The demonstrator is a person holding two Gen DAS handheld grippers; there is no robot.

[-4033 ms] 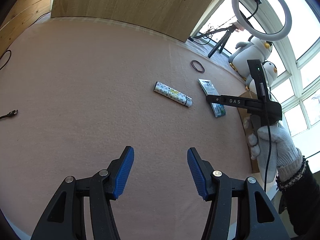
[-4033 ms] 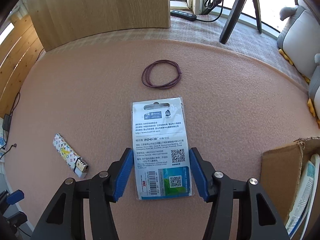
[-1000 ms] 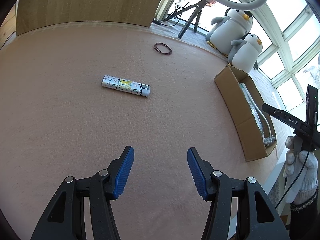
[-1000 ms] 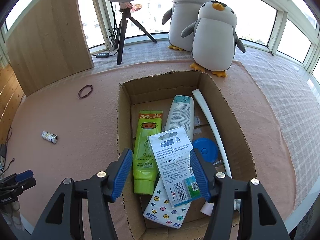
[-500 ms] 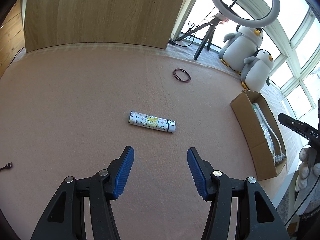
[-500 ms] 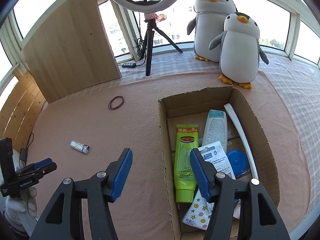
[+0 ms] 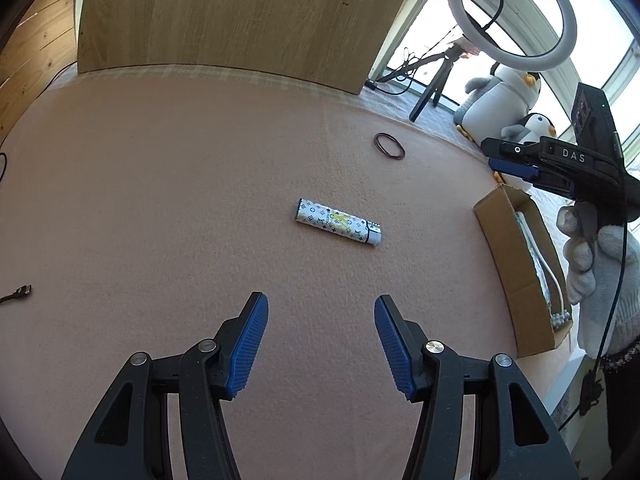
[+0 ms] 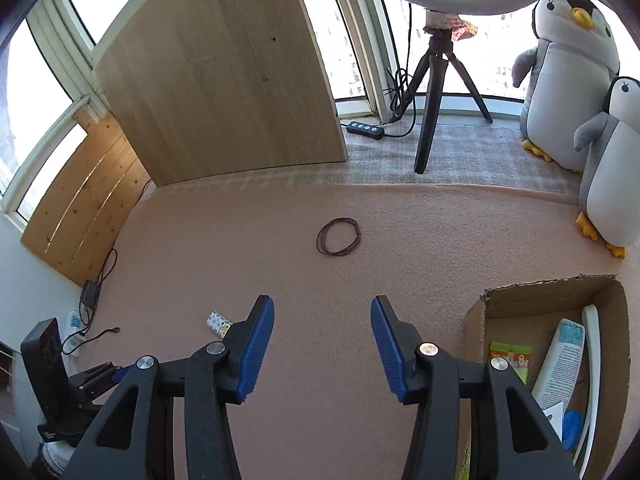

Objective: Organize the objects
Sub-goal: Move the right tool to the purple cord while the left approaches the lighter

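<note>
Pink carpet [image 7: 160, 200] runs from a leaning wood board [image 8: 224, 80] to a bay of windows, and two things on it are not yet put away. A patterned lighter [image 7: 338, 222] lies flat near the carpet's middle, its metal end toward the box [image 7: 516, 264] at the right edge. A loop of dark bands [image 8: 338, 236] rests farther back, toward the carpet's far edge and the tripod [image 8: 434, 92] on the checked mat beyond.

The box already holds a green tube [image 8: 510, 358], a white tube [image 8: 560, 364], a long white strip [image 8: 592, 360] and a blue disc [image 8: 572, 424], so the sorting looks mostly done, with collection of the leftovers now in hand.

The left gripper [image 7: 320, 344] hangs above bare carpet just short of the lighter, its blue pads spread and nothing between them. The right gripper [image 8: 322, 346], held by a gloved hand [image 7: 592, 264] beside the box, points toward the bands; its jaws are closing on nothing.

The next move likely calls for the left gripper to go forward and down, straddle the lighter across its narrow width and pinch it. The flat, thin bands may need a low scooping pinch. Two plush penguins [image 8: 580, 80] watch from the window side.
</note>
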